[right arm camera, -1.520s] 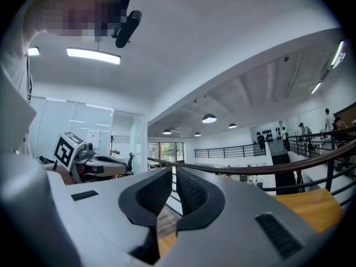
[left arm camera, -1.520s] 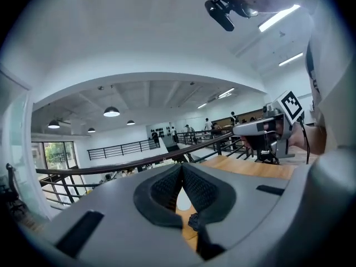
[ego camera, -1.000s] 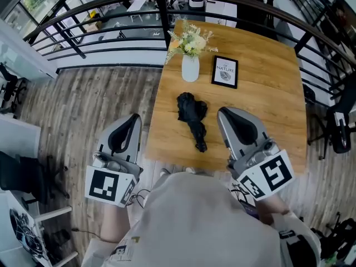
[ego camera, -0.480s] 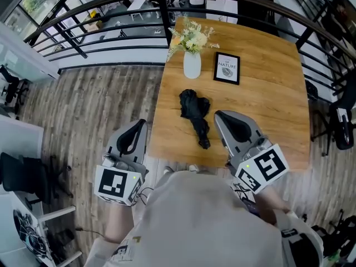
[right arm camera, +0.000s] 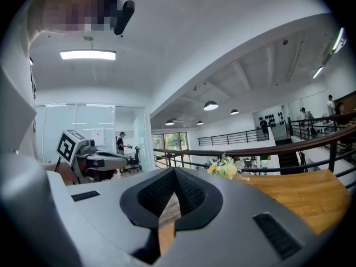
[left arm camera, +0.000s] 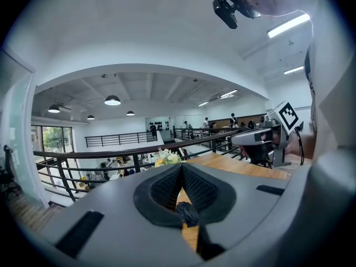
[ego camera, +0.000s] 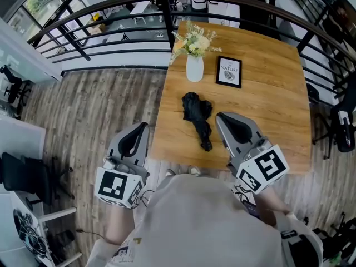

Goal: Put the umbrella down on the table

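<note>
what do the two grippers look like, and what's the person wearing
Left gripper and right gripper are smooth grey shells with black ribbed pads. Each carries a white cube with black square markers at its rear; thin black cables trail below. The person wears a pale grey top.

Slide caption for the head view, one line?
Black umbrella lies on the wooden table by a flower vase and framed print; left gripper and right gripper shut, empty.
</note>
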{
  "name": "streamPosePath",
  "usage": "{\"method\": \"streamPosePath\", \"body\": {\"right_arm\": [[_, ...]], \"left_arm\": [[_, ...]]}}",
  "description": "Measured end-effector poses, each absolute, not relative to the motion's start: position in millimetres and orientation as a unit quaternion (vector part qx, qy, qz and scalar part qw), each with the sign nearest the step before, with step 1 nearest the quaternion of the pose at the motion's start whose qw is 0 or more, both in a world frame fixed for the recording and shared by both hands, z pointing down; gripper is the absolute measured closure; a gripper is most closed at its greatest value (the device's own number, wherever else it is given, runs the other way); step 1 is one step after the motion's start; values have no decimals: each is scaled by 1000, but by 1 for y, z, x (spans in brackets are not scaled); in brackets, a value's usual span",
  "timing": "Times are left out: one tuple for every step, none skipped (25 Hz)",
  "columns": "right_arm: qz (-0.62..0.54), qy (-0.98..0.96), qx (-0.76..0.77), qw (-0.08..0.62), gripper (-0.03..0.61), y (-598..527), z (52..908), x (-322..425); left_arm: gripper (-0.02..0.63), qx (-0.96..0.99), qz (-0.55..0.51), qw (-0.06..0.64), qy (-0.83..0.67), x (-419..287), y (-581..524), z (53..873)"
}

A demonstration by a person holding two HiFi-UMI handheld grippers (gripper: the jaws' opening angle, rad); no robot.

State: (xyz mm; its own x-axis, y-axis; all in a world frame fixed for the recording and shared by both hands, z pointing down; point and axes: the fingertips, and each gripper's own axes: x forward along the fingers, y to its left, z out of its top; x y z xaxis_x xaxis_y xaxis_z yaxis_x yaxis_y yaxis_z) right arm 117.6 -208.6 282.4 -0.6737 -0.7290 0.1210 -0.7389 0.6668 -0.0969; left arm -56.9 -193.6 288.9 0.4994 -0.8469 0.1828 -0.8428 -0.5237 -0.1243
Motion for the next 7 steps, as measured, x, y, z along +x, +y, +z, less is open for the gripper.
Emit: {"method": "streamPosePath", "body": {"right_arm": [[70,-912,402,37,552,-209,283,118],[70,-912,402,37,552,-209,283,118],[69,-912,402,38,552,-209,283,117],[68,-912,402,38,552,-209,282,117],[67,-912,402,38,552,-209,282,117],[67,-912,402,38,552,-209,281,116],[66,-913,402,38,552,-209,281,116]], "left_arm": [[597,-866,-110,8,488,-57,-193,289],[597,-865,-109,7,489,-58,-193,288],[597,-865,-108,6,490,-59,-192,287],[597,-865,-107,6,490,-60,-191,287],[597,-865,-106,6,491,-61,-191,286],[597,-865,-105,5,491,-62,-190,285],[597,-864,-104,4,492,-63,-189,285]]}}
